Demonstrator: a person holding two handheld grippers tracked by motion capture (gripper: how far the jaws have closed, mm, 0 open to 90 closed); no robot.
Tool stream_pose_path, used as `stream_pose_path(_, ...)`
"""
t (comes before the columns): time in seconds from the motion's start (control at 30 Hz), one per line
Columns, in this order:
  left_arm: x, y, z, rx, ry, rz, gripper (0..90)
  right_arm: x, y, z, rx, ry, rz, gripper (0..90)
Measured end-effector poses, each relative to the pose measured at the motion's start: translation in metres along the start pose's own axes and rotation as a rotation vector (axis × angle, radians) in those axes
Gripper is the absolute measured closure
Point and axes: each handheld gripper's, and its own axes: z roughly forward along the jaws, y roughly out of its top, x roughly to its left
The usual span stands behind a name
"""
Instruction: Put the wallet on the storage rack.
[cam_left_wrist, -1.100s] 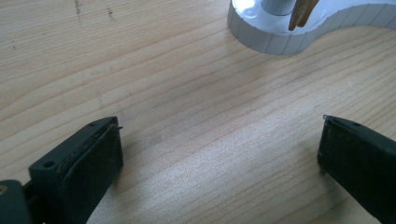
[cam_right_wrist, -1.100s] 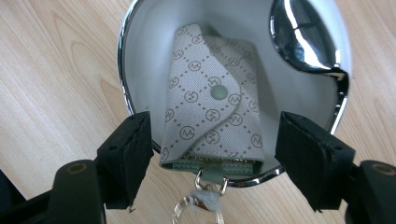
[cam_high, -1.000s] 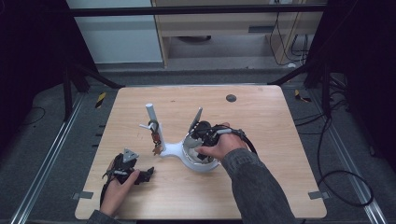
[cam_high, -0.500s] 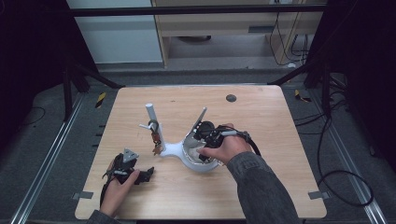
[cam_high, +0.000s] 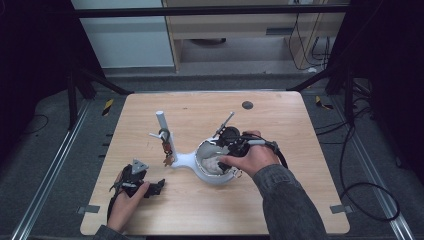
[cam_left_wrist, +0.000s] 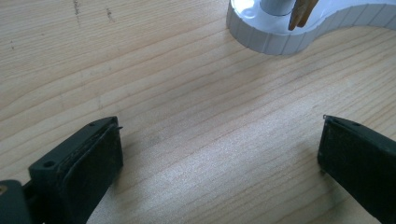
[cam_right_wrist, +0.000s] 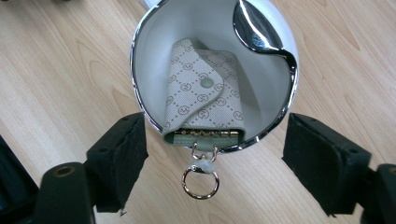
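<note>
chrome-rimmed bowl (cam_right_wrist: 140, 60) cradles key pouch (cam_right_wrist: 203, 91); right claw (cam_right_wrist: 215, 154) just opened, clear.

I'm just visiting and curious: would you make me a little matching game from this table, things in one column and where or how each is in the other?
Things:
1. key pouch
2. metal ring
3. left gripper
4. white post

Places or states:
A. upright on the stand
B. lying inside the white bowl
C. hanging over the bowl's rim
D. open, low over bare table

Pairs: 1-B, 2-C, 3-D, 4-A
</note>
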Motion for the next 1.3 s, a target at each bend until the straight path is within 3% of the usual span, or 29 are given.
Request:
stream_pose_path(0.53, 0.000, 0.001, 0.001, 0.000, -0.001, 0.002, 0.0, -0.015, -0.017, -0.011, -0.067, -0.032, 0.055, 9.9)
stream_pose_path(0.8, 0.000, 0.001, 0.001, 0.000, -0.001, 0.002, 0.0, -0.024, -0.028, -0.014, -0.127, -0.041, 0.083, 6.1)
stream_pose_path(1.3, 0.000, 0.000, 0.000, 0.000, -0.002, 0.004, 0.0, -0.038, -0.049, -0.017, -0.193, -0.086, 0.154, 5.5)
